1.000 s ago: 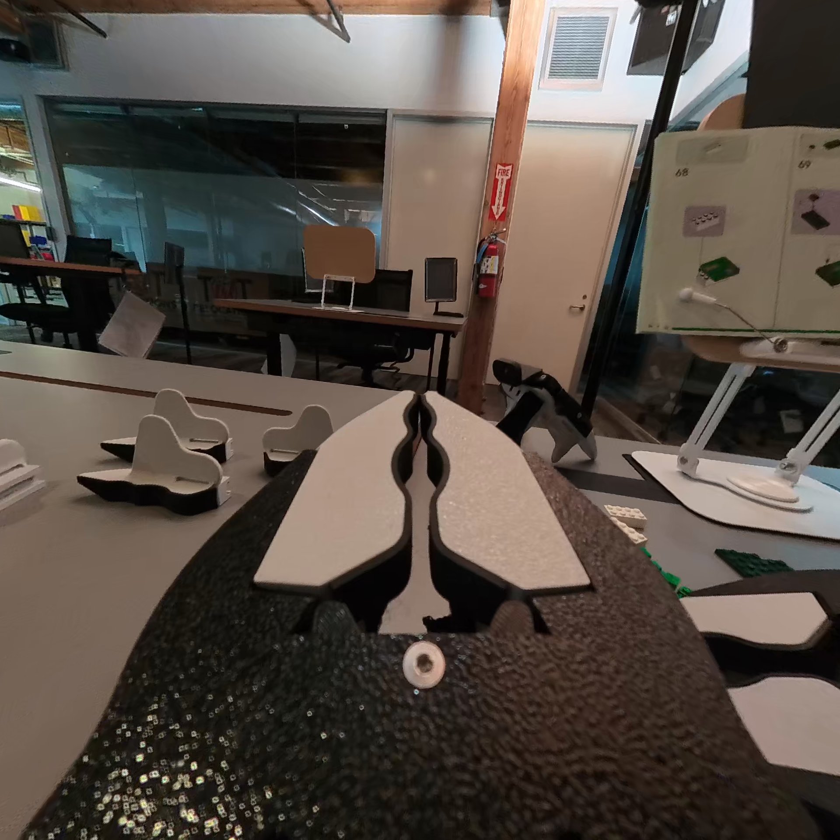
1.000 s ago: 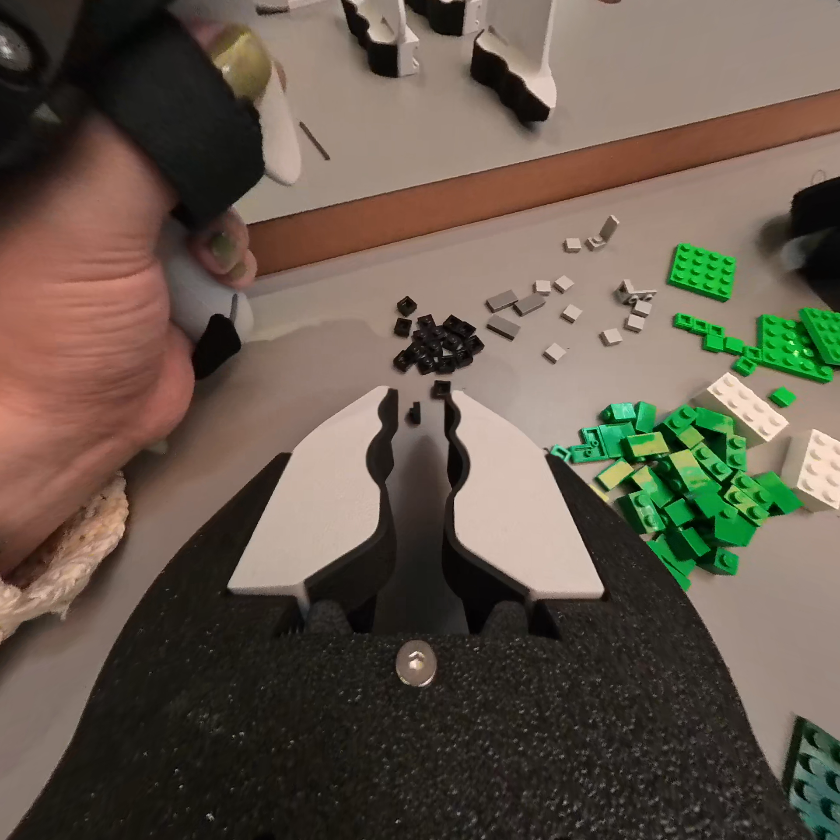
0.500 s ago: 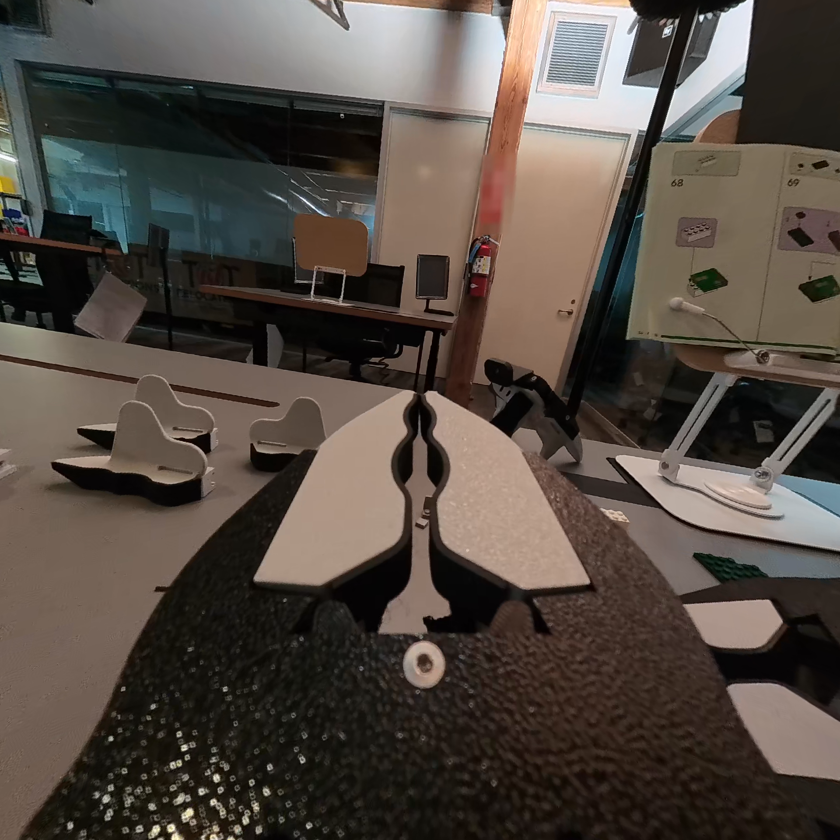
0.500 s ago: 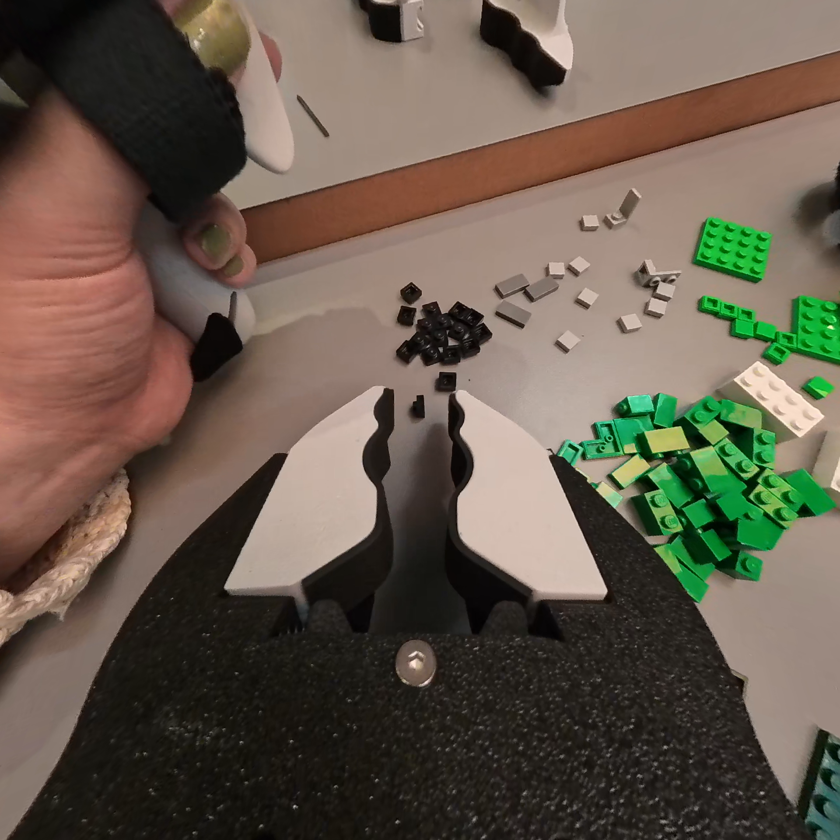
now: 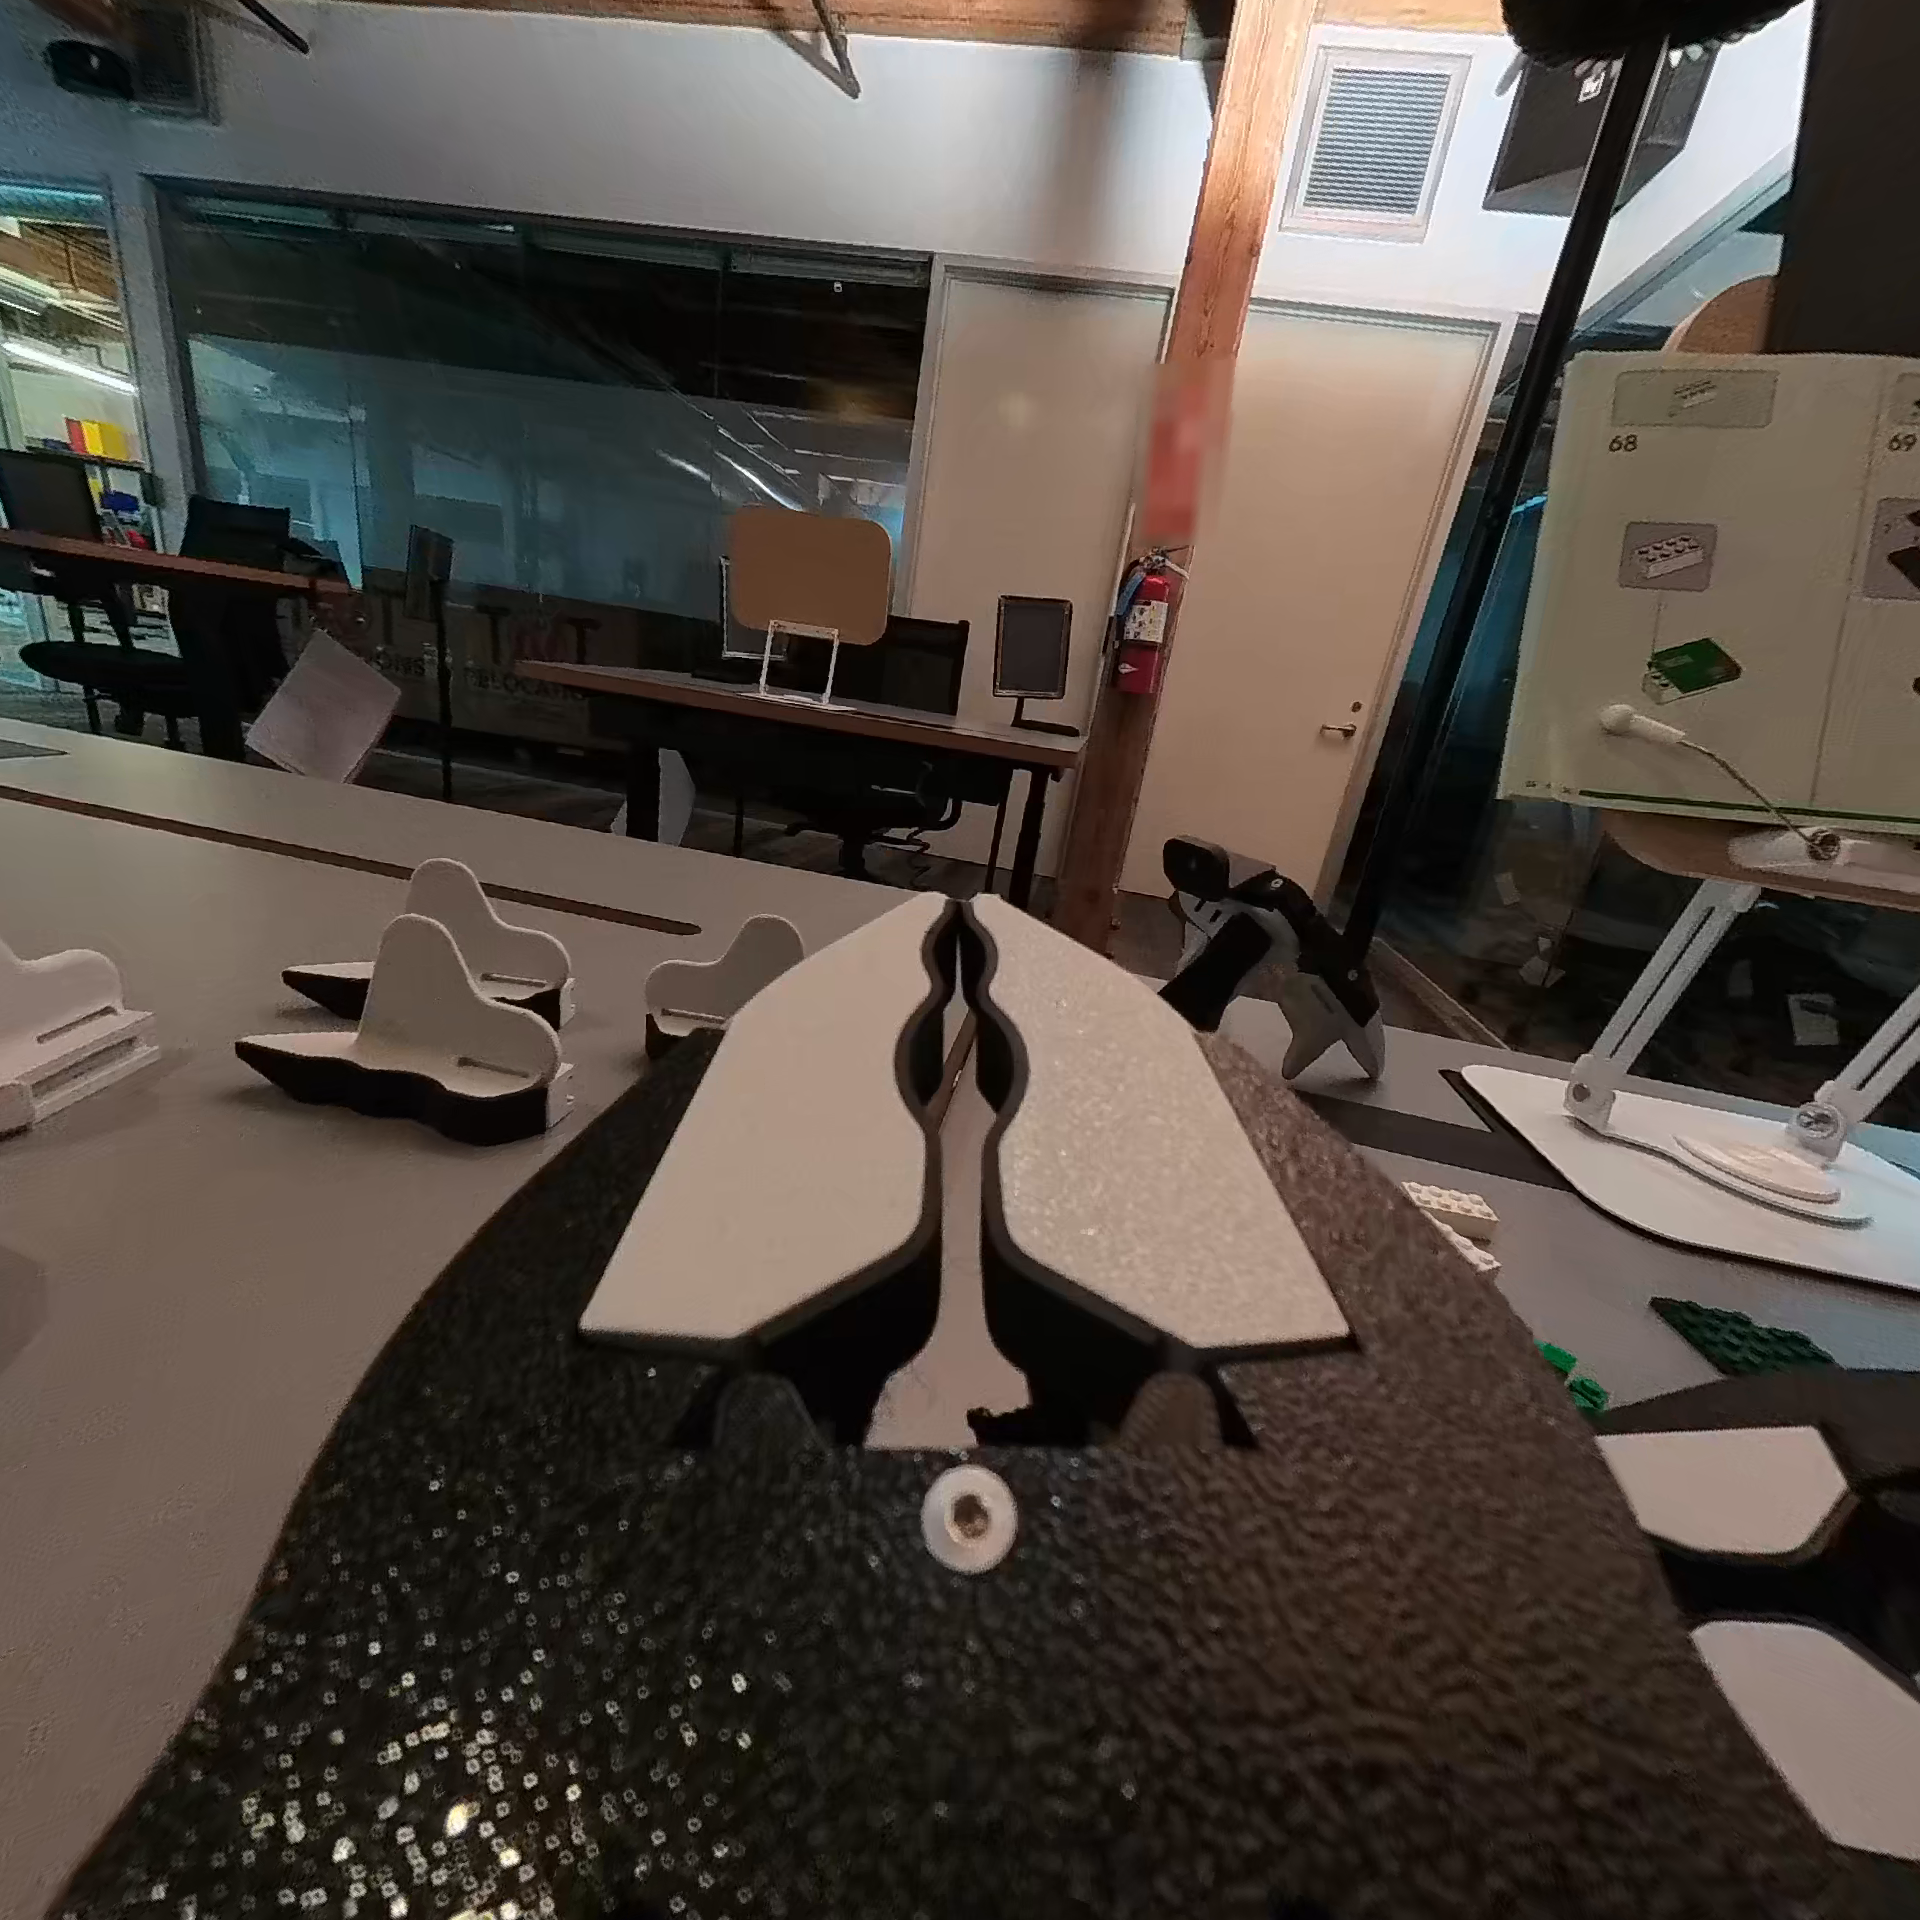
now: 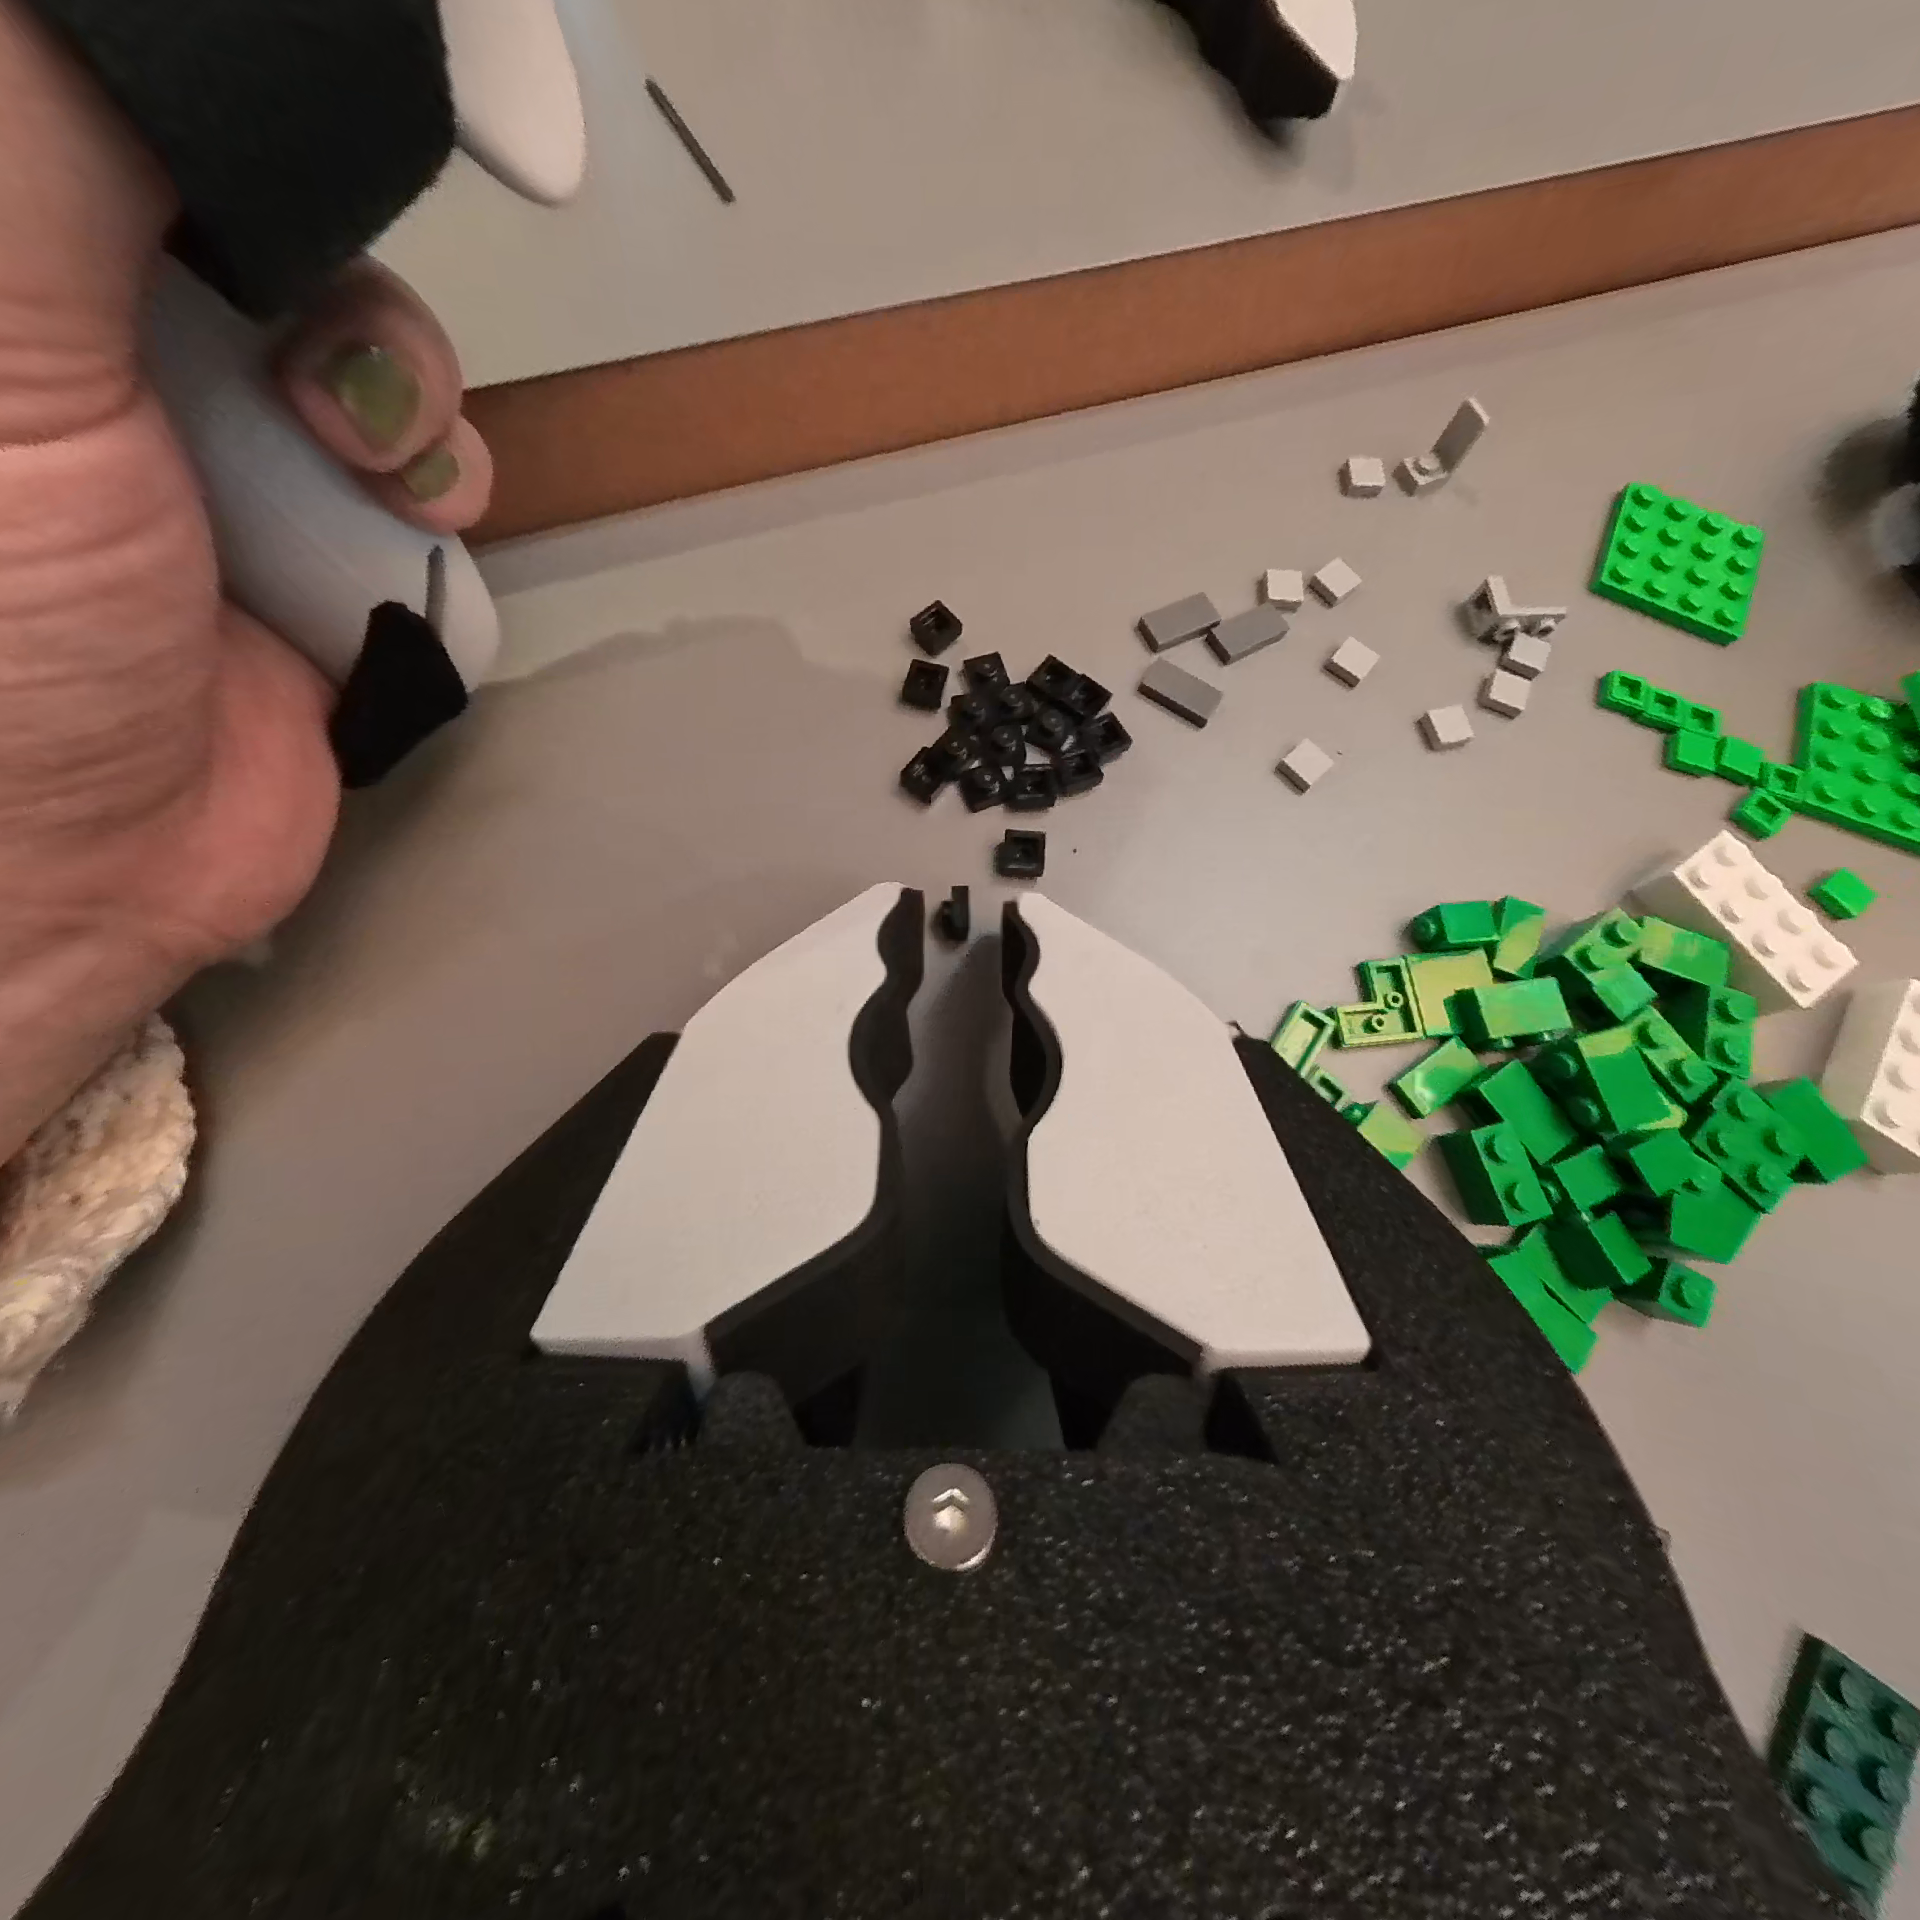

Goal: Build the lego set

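Note:
In the right wrist view my right gripper hangs over the grey table, its jaws a narrow gap apart. A tiny black piece stands on edge between the fingertips, with no visible contact on either side. Another single black piece and a pile of black pieces lie just beyond. Grey tiles, a heap of green bricks, white bricks and a green plate lie to the right. My left gripper is shut and empty, raised, facing across the room.
A hand holding the left gripper's handle fills the left of the right wrist view. A dark green plate lies at lower right. Spare finger parts, another gripper and the instruction booklet on its stand sit on the table. Spacing between my two grippers at the tips: around 15 cm. The right tips stand about 15 cm off the green plate.
The right gripper's jaws have narrowed around the small black piece, which has stayed in place on the table. The left gripper has swung slightly and stays shut.

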